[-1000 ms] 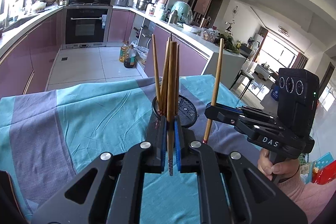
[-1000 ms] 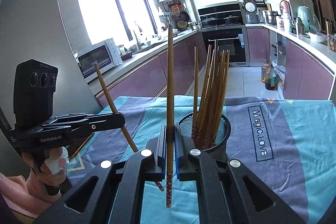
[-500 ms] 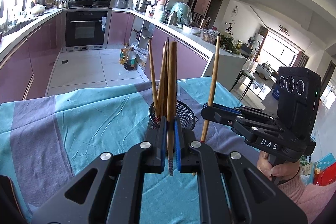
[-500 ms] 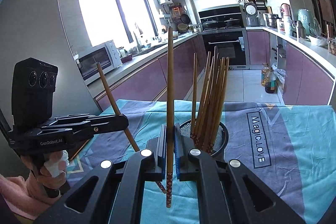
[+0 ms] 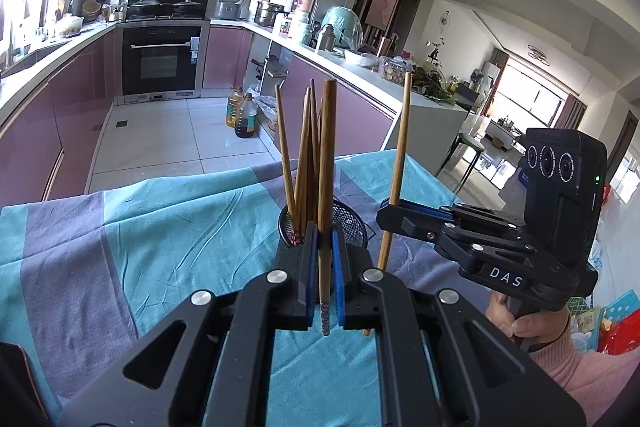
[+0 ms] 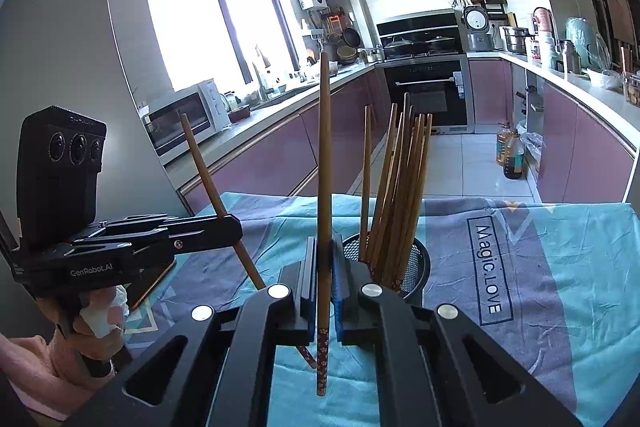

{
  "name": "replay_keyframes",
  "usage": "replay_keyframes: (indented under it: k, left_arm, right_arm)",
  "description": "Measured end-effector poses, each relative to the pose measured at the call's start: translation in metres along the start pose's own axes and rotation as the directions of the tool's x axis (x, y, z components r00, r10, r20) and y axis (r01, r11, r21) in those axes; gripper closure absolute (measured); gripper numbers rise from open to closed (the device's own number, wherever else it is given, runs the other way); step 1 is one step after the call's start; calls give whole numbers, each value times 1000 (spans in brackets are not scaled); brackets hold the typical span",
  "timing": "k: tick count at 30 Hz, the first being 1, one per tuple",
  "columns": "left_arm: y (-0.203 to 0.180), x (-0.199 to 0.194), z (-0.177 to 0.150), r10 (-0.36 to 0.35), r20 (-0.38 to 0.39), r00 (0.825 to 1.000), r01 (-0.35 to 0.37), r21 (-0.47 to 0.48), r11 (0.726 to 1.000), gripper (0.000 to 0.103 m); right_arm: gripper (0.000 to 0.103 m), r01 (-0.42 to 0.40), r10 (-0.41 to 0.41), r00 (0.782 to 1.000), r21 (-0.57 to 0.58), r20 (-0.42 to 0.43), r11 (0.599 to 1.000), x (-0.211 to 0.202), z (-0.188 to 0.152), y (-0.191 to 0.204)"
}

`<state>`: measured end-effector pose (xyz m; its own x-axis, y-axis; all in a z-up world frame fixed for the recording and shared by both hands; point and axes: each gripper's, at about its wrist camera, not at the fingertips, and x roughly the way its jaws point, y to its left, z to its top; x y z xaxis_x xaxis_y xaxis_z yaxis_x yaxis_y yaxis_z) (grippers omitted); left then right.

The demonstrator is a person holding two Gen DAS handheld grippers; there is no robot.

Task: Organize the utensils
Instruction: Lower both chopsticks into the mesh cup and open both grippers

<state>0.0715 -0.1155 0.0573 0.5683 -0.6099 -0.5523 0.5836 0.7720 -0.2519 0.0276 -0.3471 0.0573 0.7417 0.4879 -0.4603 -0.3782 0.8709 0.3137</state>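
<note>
A black mesh holder (image 5: 354, 225) stands on the teal and grey cloth (image 5: 160, 227) with several wooden chopsticks (image 5: 300, 179) upright in it. My left gripper (image 5: 325, 239) is shut on one chopstick (image 5: 327, 167), held upright just in front of the holder. To its right, my right gripper (image 5: 384, 217) grips another chopstick (image 5: 400, 155). In the right wrist view the right gripper (image 6: 322, 255) is shut on its upright chopstick (image 6: 325, 147), left of the holder (image 6: 418, 267) and its chopsticks (image 6: 396, 195). The left gripper (image 6: 236, 227) holds a tilted chopstick (image 6: 204, 167).
A person's hand (image 5: 516, 323) in a pink sleeve holds each gripper. A dark brown flat object (image 6: 154, 281) lies at the cloth's left edge. Beyond the far edge of the table is the kitchen floor, with oil bottles (image 6: 510, 155), an oven (image 5: 162, 59) and purple cabinets.
Both views have drifted slightly, so the holder sits a little lower in each. Both grippers still hold their chopsticks the same way beside the holder.
</note>
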Motion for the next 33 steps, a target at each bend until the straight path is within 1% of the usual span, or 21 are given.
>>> replay_keyframes:
  k: [12,20,28,33]
  left_arm:
    - [-7,-5,10,-19,16,1000,19,18,1000,95]
    - [-13,-15,21,-22,51,998,20,46,999,95]
    - [-19,-26,32,-33,96,995,29,42,999,95]
    - [-24,-31,39,-15,115,993,8,60,998,95]
  right_arm:
    - [97,1,-1,1000,-5,25,1000,-4,10,0]
    - [97,-1,2,999,-19,50,1000,-4,23,3]
    - [97,6,-4,997,-24,78,1000,-6,33,4]
    - [97,12,-9,996,-30,89,999,-6,40,4]
